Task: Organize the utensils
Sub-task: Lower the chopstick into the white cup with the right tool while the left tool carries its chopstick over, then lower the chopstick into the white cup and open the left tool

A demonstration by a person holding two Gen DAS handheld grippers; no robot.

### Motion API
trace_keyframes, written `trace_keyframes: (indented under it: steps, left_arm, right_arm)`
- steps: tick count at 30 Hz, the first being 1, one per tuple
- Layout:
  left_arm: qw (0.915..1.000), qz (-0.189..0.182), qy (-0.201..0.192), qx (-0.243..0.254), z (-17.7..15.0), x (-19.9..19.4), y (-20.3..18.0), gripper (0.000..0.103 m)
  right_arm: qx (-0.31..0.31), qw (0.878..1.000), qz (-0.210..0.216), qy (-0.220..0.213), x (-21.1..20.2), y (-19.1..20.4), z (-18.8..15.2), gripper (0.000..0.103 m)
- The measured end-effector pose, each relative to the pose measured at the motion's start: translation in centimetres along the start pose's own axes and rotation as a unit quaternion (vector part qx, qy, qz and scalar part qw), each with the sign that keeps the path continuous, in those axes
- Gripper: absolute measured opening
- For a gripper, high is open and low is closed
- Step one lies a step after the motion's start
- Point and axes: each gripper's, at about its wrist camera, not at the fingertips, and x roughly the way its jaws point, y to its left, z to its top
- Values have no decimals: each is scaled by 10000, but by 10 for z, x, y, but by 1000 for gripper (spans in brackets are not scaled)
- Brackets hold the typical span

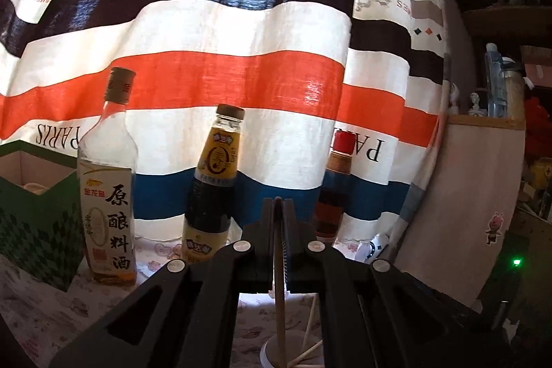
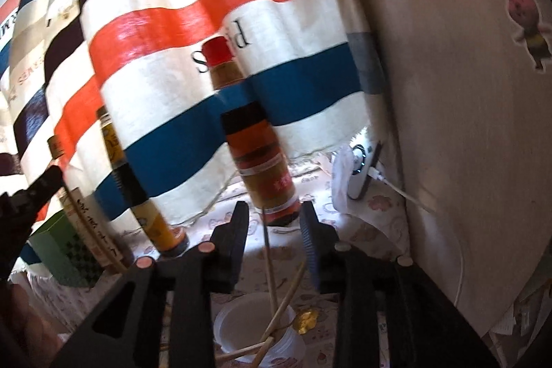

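The left gripper [image 1: 278,200] clamps one pale wooden chopstick [image 1: 280,299] upright over the white plastic cup [image 2: 241,326]; the right gripper [image 2: 274,212] stands apart around another chopstick [image 2: 269,264], cup at six o'clock.

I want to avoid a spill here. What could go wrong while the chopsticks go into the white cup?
1. The left gripper is shut on one chopstick above the small white cup; a slanted drop may tip the cup.
2. The right gripper stands open close to the red-capped bottle; a swing could knock it over.
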Motion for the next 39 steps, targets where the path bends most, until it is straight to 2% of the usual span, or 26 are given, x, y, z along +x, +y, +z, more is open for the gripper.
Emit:
trace_keyframes:
  steps: [5,8,10,11,14,20,24,29,34,36,37,38,39]
  left_arm:
    - [9994,7,-69,-344,7,3,8,3]
    - [9996,138,-77,-254,7,9,7,3]
    - [9994,64,38,-338,5,16,9,3]
    - [9995,93,-28,-305,3,15,8,3]
    - [9998,155,-118,-25,-2,13,2,3]
    - [9992,67,-268,-296,2,5,4,3]
    - [9985,251,-364,-312,-1,8,0,3]
    - [9996,178,65,-195,-23,24,-1,3]
    - [9985,43,536,135,-45,33,-3,4]
    - [9969,60,777,109,-51,38,0,12]
    - [9960,14,885,85,-53,40,2,29]
    - [9955,-40,944,47,-55,39,4,42]
    - [9955,-83,946,66,-55,37,4,44]
  right_arm:
    - [-10,9998,155,122,-2,3,2,32]
    - [-83,9999,94,65,-3,4,3,32]
    - [-127,9999,32,18,-4,3,4,32]
    - [-137,9999,10,9,-4,2,4,32]
    - [-92,10000,-6,1,-5,-1,6,32]
    - [-96,9999,-45,-91,-10,-3,9,32]
    - [-206,9997,-60,-138,-11,-1,9,32]
    - [-206,9996,-71,-154,-12,-2,10,32]
    - [-170,9996,-75,-191,-16,-3,13,32]
    - [-161,9997,-45,-190,-17,-3,13,32]
    - [-169,9997,-28,-186,-17,-2,13,33]
    - [-183,9996,-13,-192,-18,-1,13,34]
    - [-198,9996,-3,-217,-19,0,13,36]
